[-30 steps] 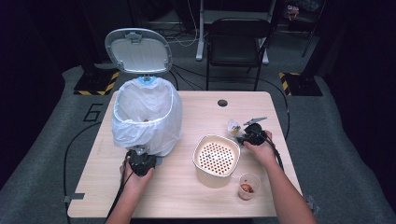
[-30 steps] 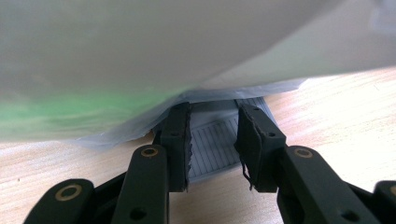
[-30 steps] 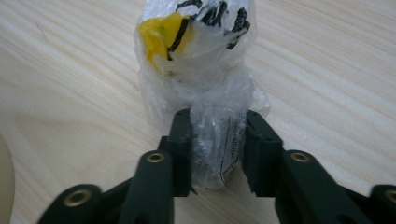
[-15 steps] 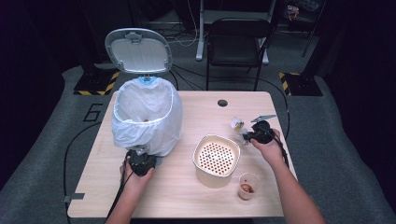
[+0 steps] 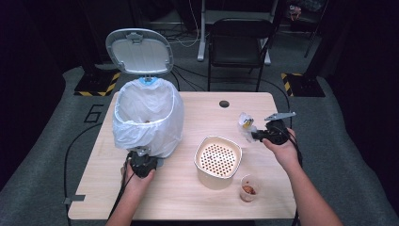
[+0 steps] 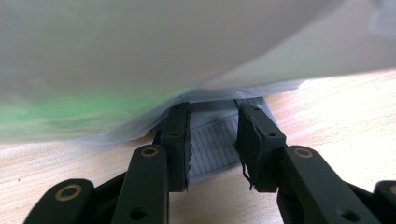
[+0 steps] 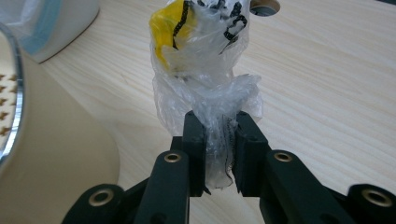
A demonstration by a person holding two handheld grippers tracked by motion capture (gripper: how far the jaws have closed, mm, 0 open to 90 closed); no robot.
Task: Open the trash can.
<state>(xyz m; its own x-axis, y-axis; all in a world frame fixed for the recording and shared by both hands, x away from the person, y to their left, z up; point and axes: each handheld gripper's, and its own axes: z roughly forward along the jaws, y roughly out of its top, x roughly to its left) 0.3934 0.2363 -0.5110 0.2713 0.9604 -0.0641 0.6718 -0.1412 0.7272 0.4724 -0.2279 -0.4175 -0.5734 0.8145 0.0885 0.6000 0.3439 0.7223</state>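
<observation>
A white-lined pedal bin (image 5: 148,117) stands at the table's left with its lid (image 5: 139,51) raised. My left gripper (image 5: 141,157) sits at its foot. In the left gripper view the jaws (image 6: 212,116) stand apart over the bin's grey ridged pedal (image 6: 212,144), under the overhanging liner. My right gripper (image 5: 256,135) is at the right side of the table, shut on a crumpled clear plastic wrapper (image 5: 245,123) with yellow and black print. The right gripper (image 7: 217,123) pinches the wrapper (image 7: 201,51) by its lower twisted end, and the rest stands up above the jaws.
A cream perforated basket (image 5: 219,157) sits mid-table, close to the left of the right gripper. A small clear cup (image 5: 248,188) with reddish bits stands near the front edge. A cable hole (image 5: 224,103) is at the table's back, a chair (image 5: 240,42) beyond.
My right gripper has shifted a little to the right with the wrapper held in it. The left gripper and the bin lid have stayed put.
</observation>
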